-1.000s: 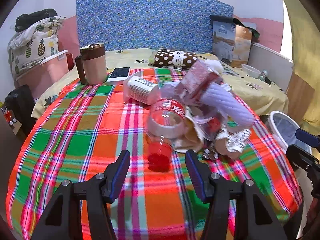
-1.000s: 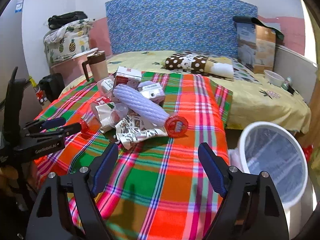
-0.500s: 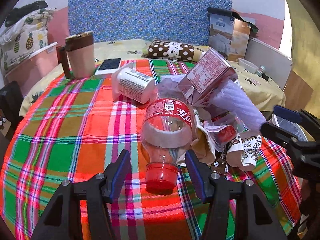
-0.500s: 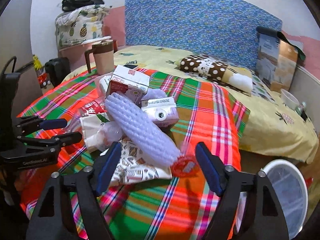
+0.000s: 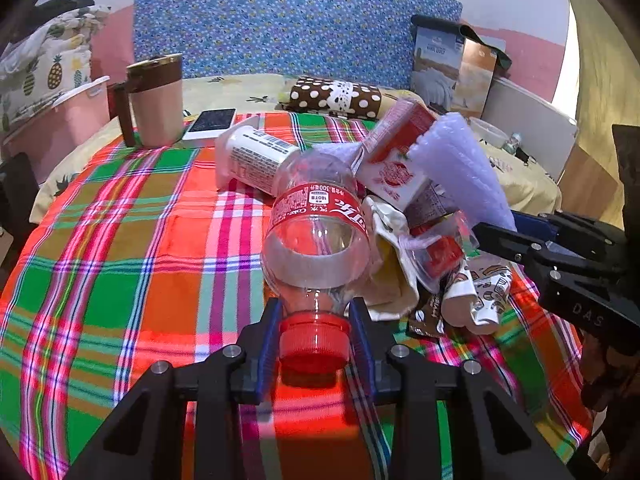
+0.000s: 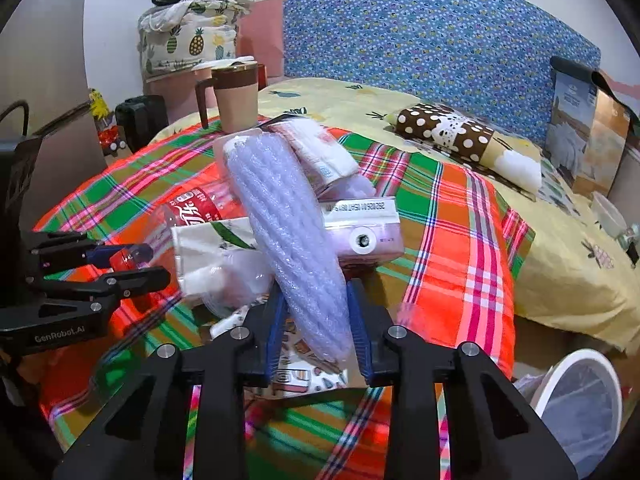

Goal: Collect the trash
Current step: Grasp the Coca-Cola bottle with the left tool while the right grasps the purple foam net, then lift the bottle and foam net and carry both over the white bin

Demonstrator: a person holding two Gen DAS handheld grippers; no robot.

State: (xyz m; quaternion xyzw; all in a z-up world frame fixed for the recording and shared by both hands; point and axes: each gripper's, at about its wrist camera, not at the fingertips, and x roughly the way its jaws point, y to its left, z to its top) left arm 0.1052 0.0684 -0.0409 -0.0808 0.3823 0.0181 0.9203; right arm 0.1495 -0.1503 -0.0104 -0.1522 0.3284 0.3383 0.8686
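Both wrist cameras look obliquely down, close, sharing the trash pile (image 5: 400,208).

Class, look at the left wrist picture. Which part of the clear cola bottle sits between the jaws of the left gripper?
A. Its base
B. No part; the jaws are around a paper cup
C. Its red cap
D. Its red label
C: the bottle lies on its side with its red cap toward the camera, between the closing jaws of the left gripper.

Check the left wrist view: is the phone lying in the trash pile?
No, the phone lies apart from it beside the mug.
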